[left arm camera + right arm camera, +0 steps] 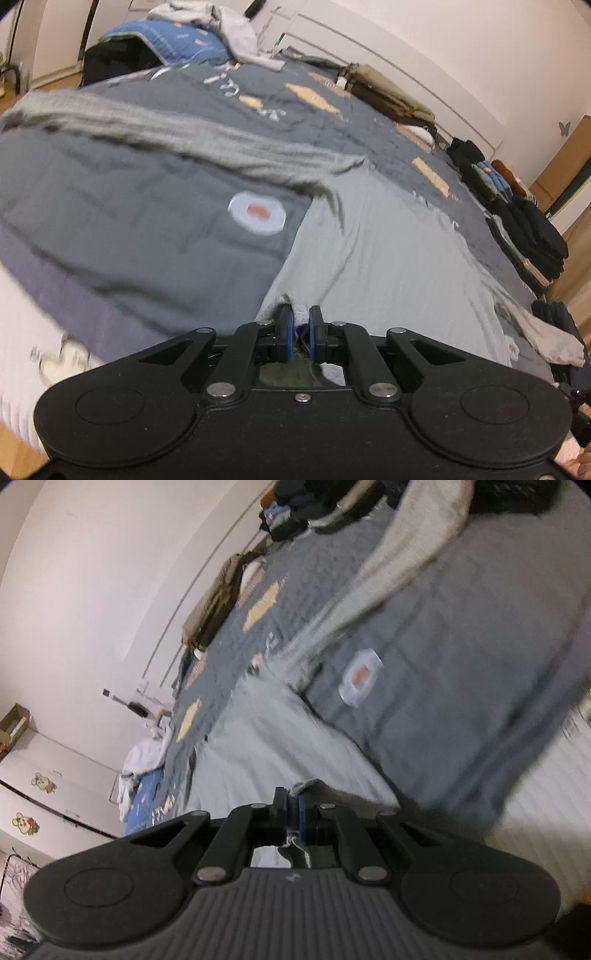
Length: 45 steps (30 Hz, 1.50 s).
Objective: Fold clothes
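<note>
Grippers first: the left gripper has its blue pads pinched on a bunched edge of the light grey garment, and the right gripper is likewise clamped on a fold of that same cloth. The garment lies spread over the dark grey quilt on the bed, beside a round white patch (orange mark at its centre). Stacked dark clothes sit along the far edge.
</note>
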### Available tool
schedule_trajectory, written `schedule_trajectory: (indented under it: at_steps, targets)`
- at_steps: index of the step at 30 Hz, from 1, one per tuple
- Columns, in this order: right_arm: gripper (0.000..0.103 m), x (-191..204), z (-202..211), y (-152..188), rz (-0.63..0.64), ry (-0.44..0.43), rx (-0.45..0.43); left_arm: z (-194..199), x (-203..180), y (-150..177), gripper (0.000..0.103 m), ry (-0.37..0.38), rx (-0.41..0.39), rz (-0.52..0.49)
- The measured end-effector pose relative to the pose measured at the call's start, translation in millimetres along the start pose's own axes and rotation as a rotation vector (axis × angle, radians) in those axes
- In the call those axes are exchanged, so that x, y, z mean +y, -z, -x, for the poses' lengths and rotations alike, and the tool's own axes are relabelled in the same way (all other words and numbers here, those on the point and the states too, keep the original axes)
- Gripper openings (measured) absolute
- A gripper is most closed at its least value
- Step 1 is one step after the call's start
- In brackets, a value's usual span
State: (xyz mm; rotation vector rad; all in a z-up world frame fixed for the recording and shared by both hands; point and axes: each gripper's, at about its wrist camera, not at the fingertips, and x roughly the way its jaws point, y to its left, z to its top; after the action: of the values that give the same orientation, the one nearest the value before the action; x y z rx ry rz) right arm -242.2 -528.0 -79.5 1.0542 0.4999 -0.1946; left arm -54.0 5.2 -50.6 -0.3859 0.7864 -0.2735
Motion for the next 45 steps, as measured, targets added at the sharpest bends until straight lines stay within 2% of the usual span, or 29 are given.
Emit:
schedule_trajectory:
  at_steps: [8,14,24,32,33,35,36,37,40,45]
  targets:
    - [0.005,24,-55,-45,0.056,0.027,-0.011,-39,-20,-51,0.008,0.001,-0.045,-0.043]
    - [0.005,24,-102,-68,0.077,0.080,0.009,-77,-30,-73,0.008,-0.005,-0.041,-0.078]
    - [0.005,36,-161,-93,0.142,0.118,0.034,-129,-26,-92,0.008,-0.021,-0.021,-0.094]
    - [0.007,35,-187,-93,0.202,0.157,0.050,-144,-25,-99,0.009,-0.030,-0.045,-0.094]
    - [0.010,35,-188,-94,0.211,0.164,0.047,-143,-24,-99,0.012,-0.036,-0.049,-0.095]
    - [0.012,35,-183,-96,0.231,0.189,0.022,-141,-23,-100,0.025,-0.048,-0.057,-0.096]
    - [0.018,35,-180,-97,0.229,0.191,0.010,-138,-22,-101,0.040,-0.055,-0.068,-0.098]
    - [0.021,36,-175,-98,0.229,0.182,-0.004,-133,-22,-102,0.051,-0.062,-0.083,-0.102]
    - [0.032,42,-163,-97,0.253,0.152,-0.024,-116,-21,-103,0.051,-0.058,-0.126,-0.112]
    - [0.035,52,-153,-77,0.289,0.120,0.043,-98,-25,-86,0.051,-0.022,-0.106,-0.113]
